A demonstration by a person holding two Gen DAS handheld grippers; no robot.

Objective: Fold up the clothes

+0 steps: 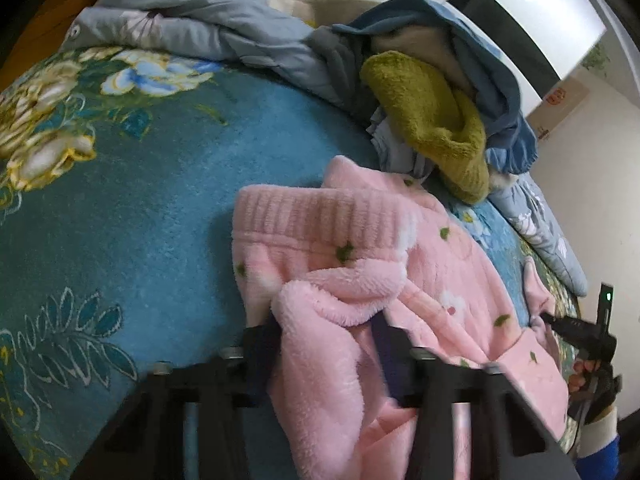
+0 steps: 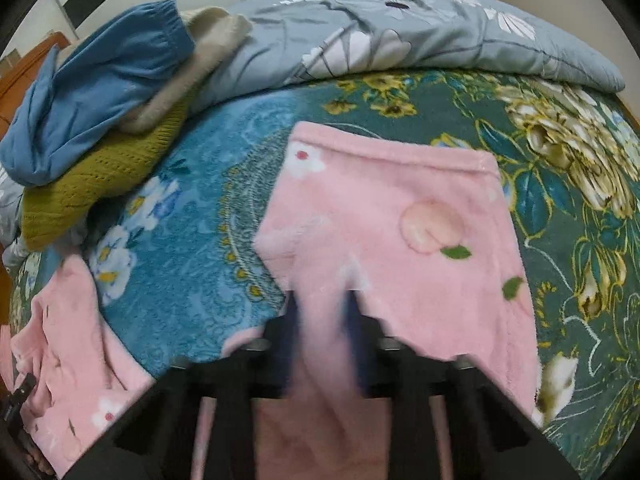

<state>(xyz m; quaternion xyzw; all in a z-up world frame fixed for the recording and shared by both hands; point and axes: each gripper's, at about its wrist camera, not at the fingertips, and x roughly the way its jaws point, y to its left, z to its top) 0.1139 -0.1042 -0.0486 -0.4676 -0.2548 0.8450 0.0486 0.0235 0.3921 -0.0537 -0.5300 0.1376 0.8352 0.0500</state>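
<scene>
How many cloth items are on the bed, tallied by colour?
Pink: 1, the fleece pants, gripped by both the left gripper and the right gripper
Blue: 1, blue garment
Mustard: 1, knit sweater
Cream: 1, cream garment
Grey floral: 1, quilt
Total: 5

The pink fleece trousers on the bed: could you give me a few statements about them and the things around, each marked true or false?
1. Both grippers pinch the pink fleece trousers. True: the left gripper and the right gripper each have pink cloth between their fingers.
2. The trousers are plain pink. False: they carry small flowers, green leaves and a peach.
3. A mustard knit garment lies in the clothes pile beyond the trousers. True.
4. The blanket under the trousers is red. False: it is blue-green with flowers.
5. A blue garment lies on top of the mustard one. True.
</scene>
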